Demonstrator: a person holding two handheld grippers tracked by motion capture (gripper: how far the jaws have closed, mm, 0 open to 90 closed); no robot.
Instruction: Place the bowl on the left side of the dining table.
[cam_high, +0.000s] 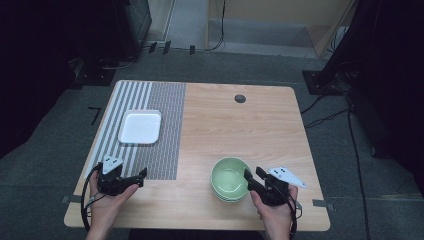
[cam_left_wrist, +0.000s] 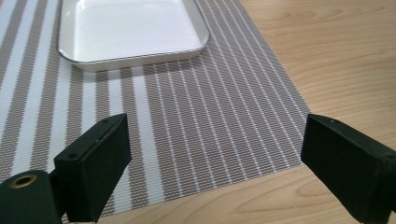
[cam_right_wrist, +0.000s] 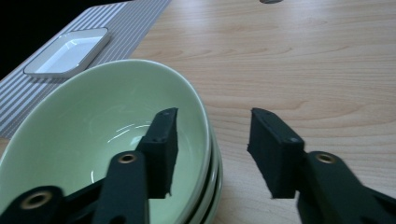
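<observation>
Stack of pale green glossy ceramic bowls (cam_high: 230, 179) sits near the front edge of the light wooden surface (cam_high: 250, 125), right of centre. Right gripper (cam_high: 251, 178) is at the stack's right rim: in the right gripper view one black jaw is inside the top bowl (cam_right_wrist: 102, 135), the other outside over bare wood, rim between them. Jaws apart w/ a gap on both sides of the rim, pads not pressing on it, so no grip. Left gripper (cam_high: 141, 175) is held over the front edge of the grey-and-white striped woven placemat (cam_high: 145, 127) at the surface's left; jaws wide apart, nothing between them, mat corner & wood seen through the gap in the left gripper view (cam_left_wrist: 215, 154). White shallow square tray w/ rounded corners (cam_high: 140, 127) lies on the mat further back, well apart from both grippers & the bowls.
</observation>
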